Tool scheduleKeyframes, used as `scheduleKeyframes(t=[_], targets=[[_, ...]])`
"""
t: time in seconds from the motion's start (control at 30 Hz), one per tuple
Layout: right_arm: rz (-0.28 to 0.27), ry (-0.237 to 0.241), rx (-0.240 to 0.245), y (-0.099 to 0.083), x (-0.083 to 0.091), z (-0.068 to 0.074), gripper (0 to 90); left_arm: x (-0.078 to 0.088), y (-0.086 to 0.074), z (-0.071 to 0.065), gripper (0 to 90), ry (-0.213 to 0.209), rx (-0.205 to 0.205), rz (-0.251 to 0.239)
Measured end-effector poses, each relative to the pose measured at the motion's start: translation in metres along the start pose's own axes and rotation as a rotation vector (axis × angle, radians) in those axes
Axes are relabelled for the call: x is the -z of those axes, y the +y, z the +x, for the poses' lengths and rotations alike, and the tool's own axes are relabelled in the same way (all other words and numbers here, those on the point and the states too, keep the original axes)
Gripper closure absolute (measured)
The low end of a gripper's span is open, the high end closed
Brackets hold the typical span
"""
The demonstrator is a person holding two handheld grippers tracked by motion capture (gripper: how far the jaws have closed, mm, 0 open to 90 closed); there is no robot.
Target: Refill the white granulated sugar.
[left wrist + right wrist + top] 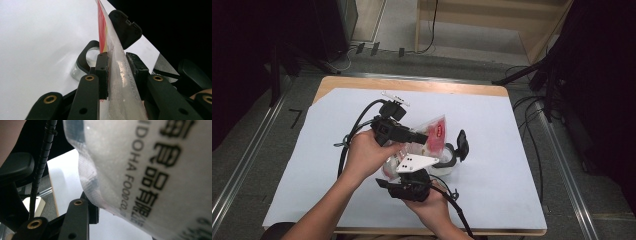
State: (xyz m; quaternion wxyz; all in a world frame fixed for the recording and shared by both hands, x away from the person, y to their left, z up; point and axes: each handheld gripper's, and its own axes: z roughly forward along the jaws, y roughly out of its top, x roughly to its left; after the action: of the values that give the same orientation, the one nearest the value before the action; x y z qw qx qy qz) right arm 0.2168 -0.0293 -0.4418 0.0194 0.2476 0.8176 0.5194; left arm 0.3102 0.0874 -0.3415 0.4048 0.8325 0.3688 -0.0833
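Pouring work at mid-stage: a plastic bag (432, 134) with a red label hangs above the bench (492, 150), held between two hand-held tools. The left gripper (424, 136) is clamped on the bag; in its own view the two black jaws press a crinkled, sealed edge of the bag (117, 75) from both sides. The right gripper (412, 170) sits just under and beside the bag; in its view printed film (150, 170) lies against one jaw, but whether that gripper pinches the bag or merely rests against it cannot be told. Directly below and beyond the bag stands a small glass jar (447, 162) on the white sheet, its black hinged lid (462, 144) flipped up and open. Judging by this, the jar has been opened and the bag lifted into position over it; whether the bag's top is already torn open is not clear. Emptying the contents into the jar and shutting the lid appear left to do.
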Motion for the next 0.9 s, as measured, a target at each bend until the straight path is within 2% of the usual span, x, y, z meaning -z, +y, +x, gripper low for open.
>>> scheduleKeyframes(t=[0.9], targets=[[-0.001, -0.004, 0.004, -0.0001, 0.0000, 0.0004, 63.5, 0.0001, 0.0001, -0.0012, 73.7, 0.007, 0.000, 0.003]])
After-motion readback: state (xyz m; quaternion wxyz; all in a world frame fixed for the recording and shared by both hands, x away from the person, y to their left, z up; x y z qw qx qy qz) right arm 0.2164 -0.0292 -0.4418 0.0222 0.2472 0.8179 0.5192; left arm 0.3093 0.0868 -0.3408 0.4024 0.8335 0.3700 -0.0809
